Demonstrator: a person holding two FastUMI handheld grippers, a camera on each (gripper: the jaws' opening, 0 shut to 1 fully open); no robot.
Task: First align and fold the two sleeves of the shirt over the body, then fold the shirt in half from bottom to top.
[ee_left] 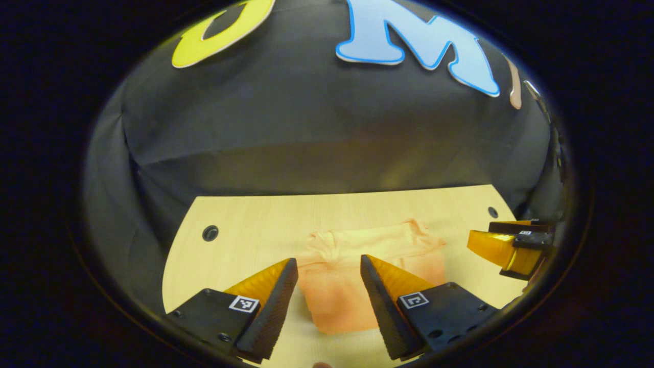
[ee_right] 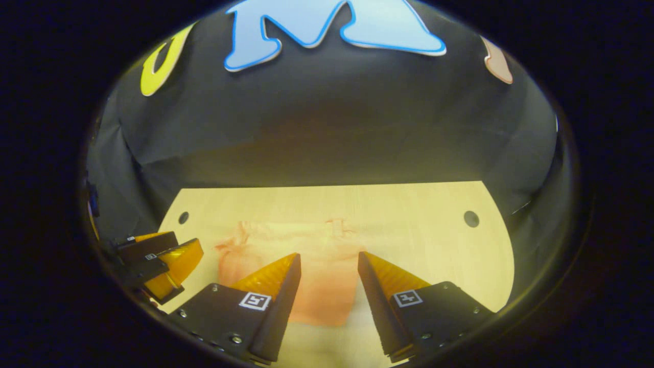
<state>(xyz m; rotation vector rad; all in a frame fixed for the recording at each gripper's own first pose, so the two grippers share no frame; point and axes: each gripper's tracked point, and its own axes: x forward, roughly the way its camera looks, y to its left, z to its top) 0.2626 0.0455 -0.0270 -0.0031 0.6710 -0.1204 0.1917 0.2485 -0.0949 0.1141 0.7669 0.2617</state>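
The pink shirt [ee_left: 352, 276] lay folded on the worktop [ee_left: 245, 225]; the left gripper [ee_left: 328, 271] and right gripper [ee_right: 328, 266] hovered above, jaws spread, gripping nothing.

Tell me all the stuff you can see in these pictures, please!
shirt: one, pinkish-orange, lying folded on the table, middle.
table: one, pale wood, under the shirt.
holes in the table: two, dark, near the far corners.
booth wall: one, black cloth, behind the table.
left claw: one, open, above the shirt's near part.
right claw: one, open, above the shirt, holding nothing.
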